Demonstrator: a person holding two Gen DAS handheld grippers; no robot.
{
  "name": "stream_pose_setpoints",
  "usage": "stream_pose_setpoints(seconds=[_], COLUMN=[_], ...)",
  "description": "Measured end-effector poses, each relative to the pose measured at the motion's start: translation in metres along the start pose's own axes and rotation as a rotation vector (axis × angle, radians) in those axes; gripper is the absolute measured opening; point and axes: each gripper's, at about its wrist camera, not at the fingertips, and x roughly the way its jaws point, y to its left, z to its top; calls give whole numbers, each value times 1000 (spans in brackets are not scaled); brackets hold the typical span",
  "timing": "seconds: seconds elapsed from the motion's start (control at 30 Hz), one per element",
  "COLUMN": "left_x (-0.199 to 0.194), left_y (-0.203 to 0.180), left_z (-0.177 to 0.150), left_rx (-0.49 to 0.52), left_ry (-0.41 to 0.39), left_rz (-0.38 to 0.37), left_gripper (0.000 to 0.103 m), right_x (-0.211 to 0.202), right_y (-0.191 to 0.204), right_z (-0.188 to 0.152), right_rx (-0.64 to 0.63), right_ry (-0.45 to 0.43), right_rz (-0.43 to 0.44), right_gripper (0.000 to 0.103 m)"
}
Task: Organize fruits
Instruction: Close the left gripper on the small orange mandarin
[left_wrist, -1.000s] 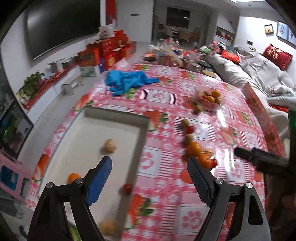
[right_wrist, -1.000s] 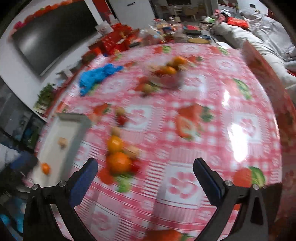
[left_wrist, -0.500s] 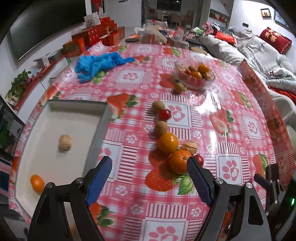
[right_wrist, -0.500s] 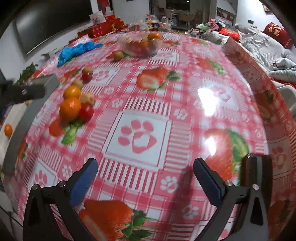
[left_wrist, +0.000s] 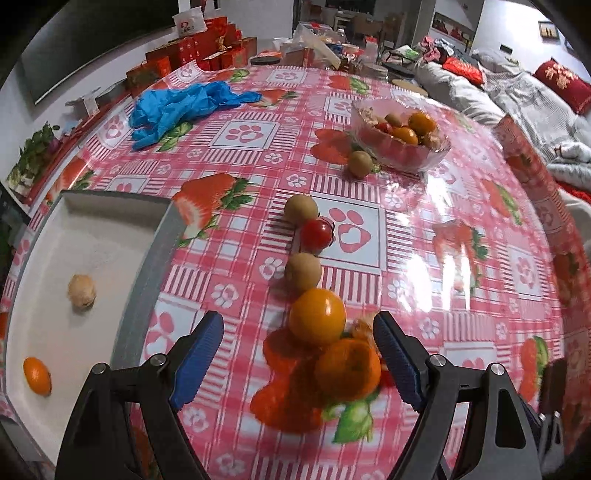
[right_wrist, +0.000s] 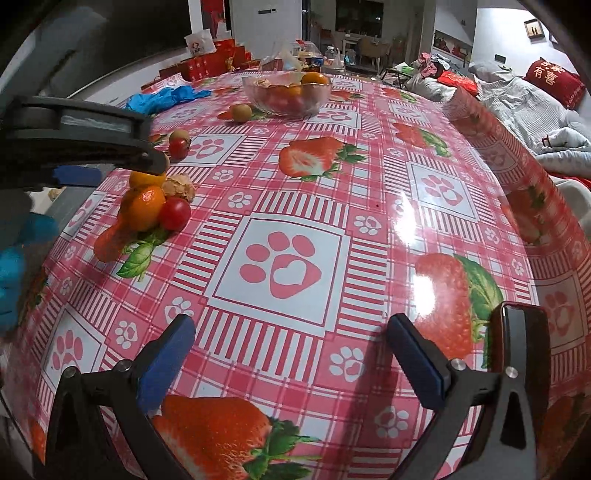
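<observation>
A row of loose fruit lies on the red checked tablecloth: two brown round fruits (left_wrist: 301, 208), a cherry tomato (left_wrist: 316, 232), an orange (left_wrist: 317, 321) and a mandarin (left_wrist: 349, 369). My left gripper (left_wrist: 299, 336) hangs open just over the orange and mandarin, one finger on each side. The right wrist view shows this gripper (right_wrist: 92, 144) above the mandarin (right_wrist: 146, 206), a tomato (right_wrist: 174, 213) and a wrinkled nut-like piece (right_wrist: 179, 186). A white tray (left_wrist: 110, 206) to the left holds a pale round fruit (left_wrist: 82, 291) and a small orange (left_wrist: 37, 374). My right gripper (right_wrist: 291, 332) is open over bare cloth.
A glass bowl (left_wrist: 400, 138) with several fruits stands at the back right, a brown fruit (left_wrist: 360, 162) beside it. Blue gloves (left_wrist: 184, 103) lie at the back left. Red boxes (left_wrist: 207, 51) line the far edge. A sofa (left_wrist: 535, 107) runs along the right.
My left gripper moved right from over the tray to the fruit row and came lower. My right gripper swung from the fruit cluster to bare cloth, then held still.
</observation>
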Motion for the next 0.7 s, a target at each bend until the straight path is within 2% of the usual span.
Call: stream_pose_setpoints(seconds=[0.27, 0.3, 0.37, 0.4, 0.47, 0.7], left_x=[19, 22, 27, 26, 25, 15], left_y=[2, 2, 0, -2, -6, -4], left_z=[8, 7, 6, 6, 5, -12], left_rx=[-45, -43, -29, -11, 16, 44], left_ry=[24, 33, 46, 36, 28, 8], left_rz=[-17, -20, -14, -12, -10, -31], left_gripper=[82, 69, 58, 47, 36, 36], right_x=[0, -1, 0, -1, -1, 0], right_y=[0, 0, 0, 0, 0, 0], right_z=[0, 0, 0, 0, 0, 0], right_rx=[1, 1, 1, 1, 1, 1], right_ry=[0, 0, 0, 0, 0, 0], right_rz=[0, 0, 0, 0, 0, 1], right_gripper=[103, 103, 103, 103, 103, 103])
